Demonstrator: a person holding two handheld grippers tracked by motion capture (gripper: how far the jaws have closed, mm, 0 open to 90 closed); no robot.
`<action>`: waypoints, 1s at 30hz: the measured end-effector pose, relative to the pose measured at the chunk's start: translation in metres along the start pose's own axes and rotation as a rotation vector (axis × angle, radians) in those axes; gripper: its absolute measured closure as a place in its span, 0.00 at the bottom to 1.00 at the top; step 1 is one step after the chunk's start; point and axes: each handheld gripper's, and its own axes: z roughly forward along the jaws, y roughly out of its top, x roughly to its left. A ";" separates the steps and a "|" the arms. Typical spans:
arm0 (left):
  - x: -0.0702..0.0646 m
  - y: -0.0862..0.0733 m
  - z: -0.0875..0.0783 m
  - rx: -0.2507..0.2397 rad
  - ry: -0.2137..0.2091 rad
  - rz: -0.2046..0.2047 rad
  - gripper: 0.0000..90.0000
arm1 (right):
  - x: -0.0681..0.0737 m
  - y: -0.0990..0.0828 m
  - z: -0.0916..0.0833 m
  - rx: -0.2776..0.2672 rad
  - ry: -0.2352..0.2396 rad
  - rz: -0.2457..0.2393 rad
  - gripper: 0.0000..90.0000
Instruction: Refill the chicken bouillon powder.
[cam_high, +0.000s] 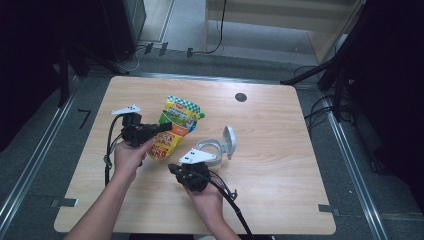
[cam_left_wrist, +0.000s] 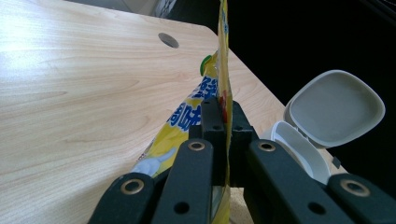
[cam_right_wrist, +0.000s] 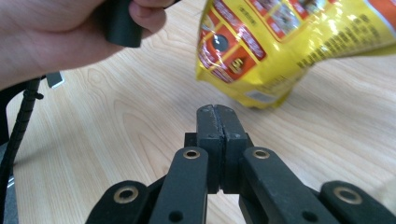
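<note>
Nearest the person, the right gripper (cam_right_wrist: 217, 122) hovers over the wooden table (cam_high: 280, 150) with its jaws pressed together on nothing. Just beyond and left, the left gripper (cam_left_wrist: 224, 122) is clenched on the edge of a yellow snack pouch (cam_high: 174, 127), held off the table near its middle. The pouch's blue and red print is too small to read. Right of the pouch sits a grey container (cam_high: 216, 148), its lid open.
</note>
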 end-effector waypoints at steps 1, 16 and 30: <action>0.000 0.000 0.000 0.000 0.000 0.000 1.00 | 0.000 0.000 0.000 0.000 0.000 0.000 1.00; -0.014 -0.004 -0.006 -0.005 -0.007 0.010 1.00 | -0.003 -0.003 -0.010 -0.019 0.006 0.012 1.00; -0.025 -0.003 -0.001 0.018 0.009 -0.012 1.00 | 0.029 0.033 0.032 -0.039 0.051 -0.020 1.00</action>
